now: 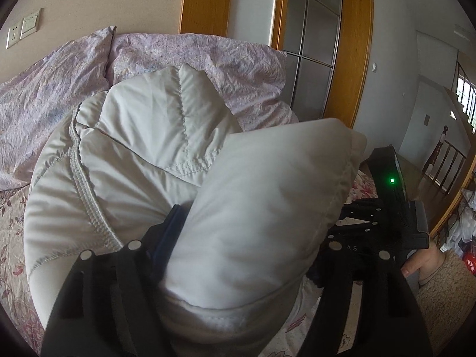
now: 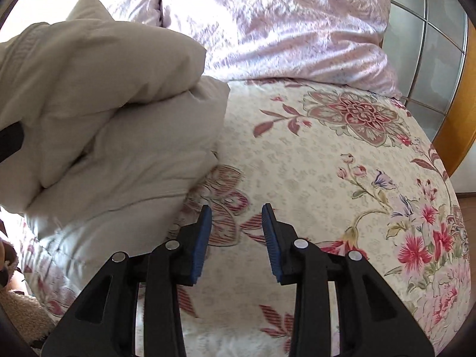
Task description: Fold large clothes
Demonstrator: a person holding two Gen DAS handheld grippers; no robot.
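A puffy beige jacket (image 1: 134,148) lies bunched on the bed, seen at the left in the right wrist view (image 2: 104,104). My left gripper (image 1: 255,217) is shut on a thick fold of it. The fold bulges up between the fingers, the blue left pad (image 1: 169,238) presses its side, and the other finger is hidden behind the fabric. A black tip of that gripper shows at the left edge (image 2: 10,142). My right gripper (image 2: 236,211) hovers open over the floral sheet just right of the jacket, with nothing between its blue pads.
A floral bedsheet (image 2: 327,163) covers the bed. A crumpled lilac duvet (image 1: 59,89) lies along its far side. A wooden door frame with a glass door (image 1: 315,44) stands behind it. A hand (image 1: 422,264) holds the right gripper's black body at the right.
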